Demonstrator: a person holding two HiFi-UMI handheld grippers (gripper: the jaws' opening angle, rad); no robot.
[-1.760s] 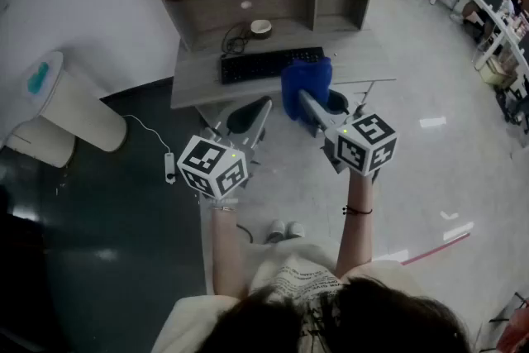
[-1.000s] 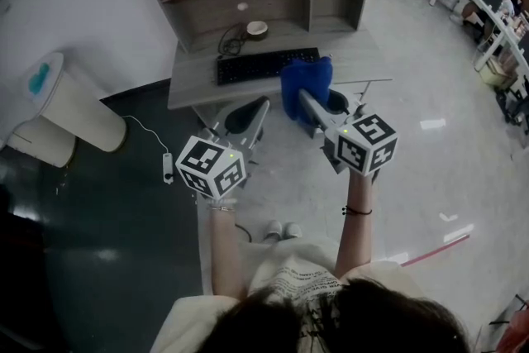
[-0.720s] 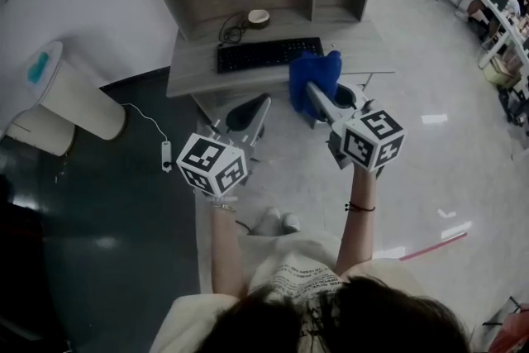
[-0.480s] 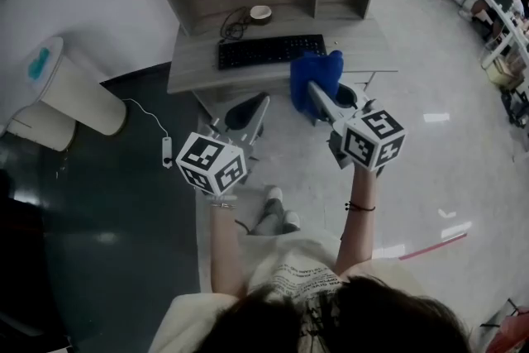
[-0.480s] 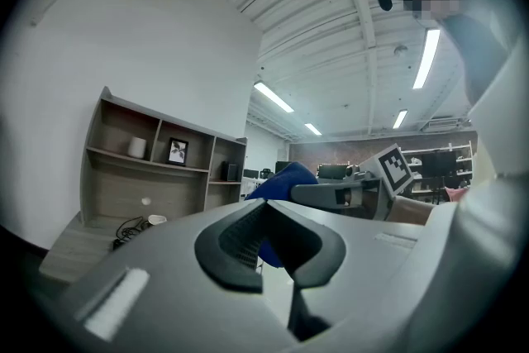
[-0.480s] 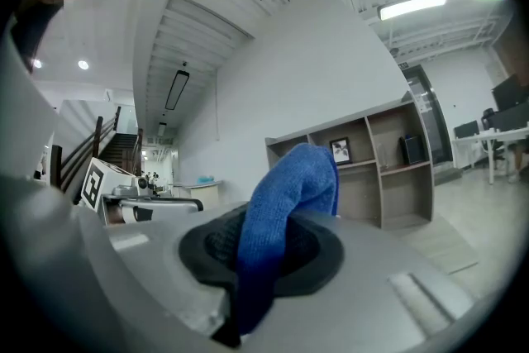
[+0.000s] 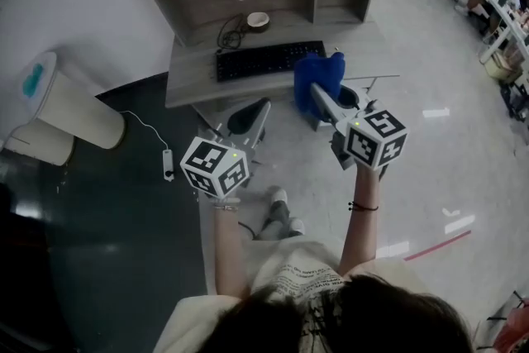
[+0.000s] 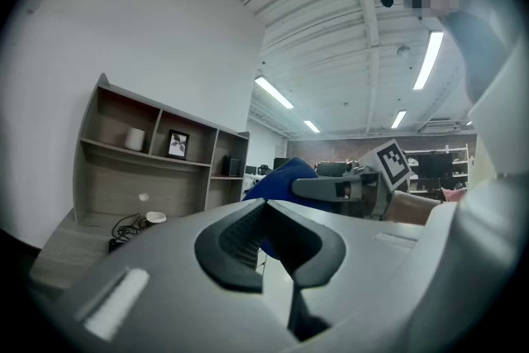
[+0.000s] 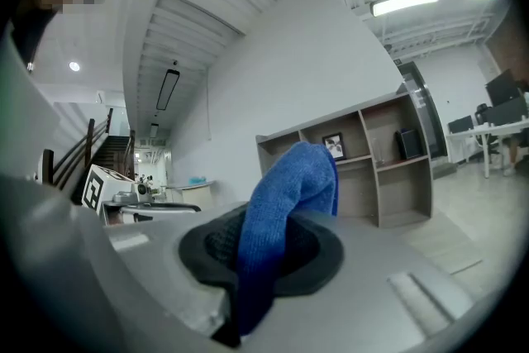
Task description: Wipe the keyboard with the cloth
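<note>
Blue fleecy cloth (image 7: 316,75), clenched in right gripper (image 7: 319,100) jaws; left gripper (image 7: 250,115) closed, empty.
Risk: shallow pinch may slip before black keyboard (image 7: 269,60) ahead.

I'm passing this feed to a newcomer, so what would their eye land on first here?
The bright blue cloth, pinched in the right claw and held up in the air in front of the desk. Next, the black keyboard lying on that grey desk below the shelves, with the cloth not yet on it. The left claw is shut with nothing in it.
</note>
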